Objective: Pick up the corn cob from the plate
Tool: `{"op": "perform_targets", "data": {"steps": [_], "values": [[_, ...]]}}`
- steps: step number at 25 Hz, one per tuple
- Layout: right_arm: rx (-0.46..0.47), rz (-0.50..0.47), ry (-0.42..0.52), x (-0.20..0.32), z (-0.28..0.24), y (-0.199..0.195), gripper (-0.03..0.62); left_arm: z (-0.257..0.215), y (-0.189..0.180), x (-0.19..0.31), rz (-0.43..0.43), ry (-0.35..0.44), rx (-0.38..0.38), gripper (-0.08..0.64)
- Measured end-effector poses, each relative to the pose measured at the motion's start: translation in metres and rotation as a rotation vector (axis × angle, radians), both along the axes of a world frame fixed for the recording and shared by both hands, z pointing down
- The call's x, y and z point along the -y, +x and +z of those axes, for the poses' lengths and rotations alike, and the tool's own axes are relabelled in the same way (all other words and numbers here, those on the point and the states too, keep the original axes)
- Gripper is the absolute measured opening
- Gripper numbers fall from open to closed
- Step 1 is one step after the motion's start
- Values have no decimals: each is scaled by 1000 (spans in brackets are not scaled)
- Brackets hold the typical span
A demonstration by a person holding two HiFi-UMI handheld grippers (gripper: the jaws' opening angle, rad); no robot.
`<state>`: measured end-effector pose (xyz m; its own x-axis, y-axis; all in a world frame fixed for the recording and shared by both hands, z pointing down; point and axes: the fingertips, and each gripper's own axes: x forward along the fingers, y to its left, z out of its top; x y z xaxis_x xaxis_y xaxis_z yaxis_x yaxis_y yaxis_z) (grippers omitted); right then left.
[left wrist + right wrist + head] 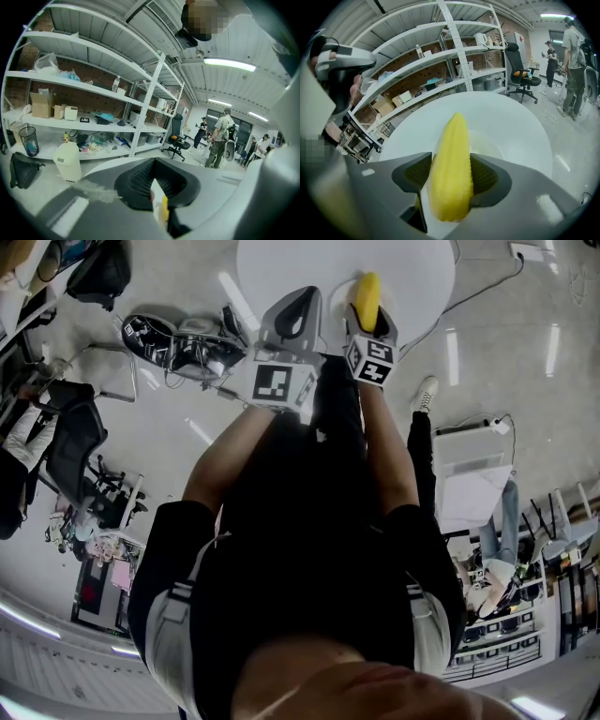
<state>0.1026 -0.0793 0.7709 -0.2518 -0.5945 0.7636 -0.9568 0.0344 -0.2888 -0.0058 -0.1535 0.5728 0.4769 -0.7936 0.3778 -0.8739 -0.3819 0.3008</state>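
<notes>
A yellow corn cob [451, 173] stands lengthwise between the dark pads of my right gripper [451, 174], which is shut on its lower half. The cob's tip points away over the round white table [520, 122]. A shallow white plate [493, 143] shows faintly on the table just behind the cob. From the head view, the corn cob [367, 294] sticks out of the right gripper [369, 322] over the near edge of the table [281, 268]. My left gripper [294, 313] hovers beside it to the left. Its jaws are pressed together with nothing held, and the left gripper [157, 182] tilts up toward the shelves.
Metal shelving [93, 89] with boxes lines the wall beyond the table. A white bin [68, 161] and a black bag [22, 169] sit on the floor. An office chair [177, 139] and standing people [219, 138] are to the right. Cables and gear [178, 343] lie left of the table.
</notes>
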Motion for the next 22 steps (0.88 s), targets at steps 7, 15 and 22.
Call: {"op": "perform_targets", "data": {"steps": [7, 15, 22], "values": [[5, 5, 7, -3, -1, 2, 262, 1, 1, -4, 1, -4, 1, 6], [20, 13, 28, -6, -10, 5, 262, -4, 6, -8, 5, 3, -1, 6], [24, 16, 49, -7, -17, 5, 262, -12, 7, -11, -9, 24, -26, 6]]}}
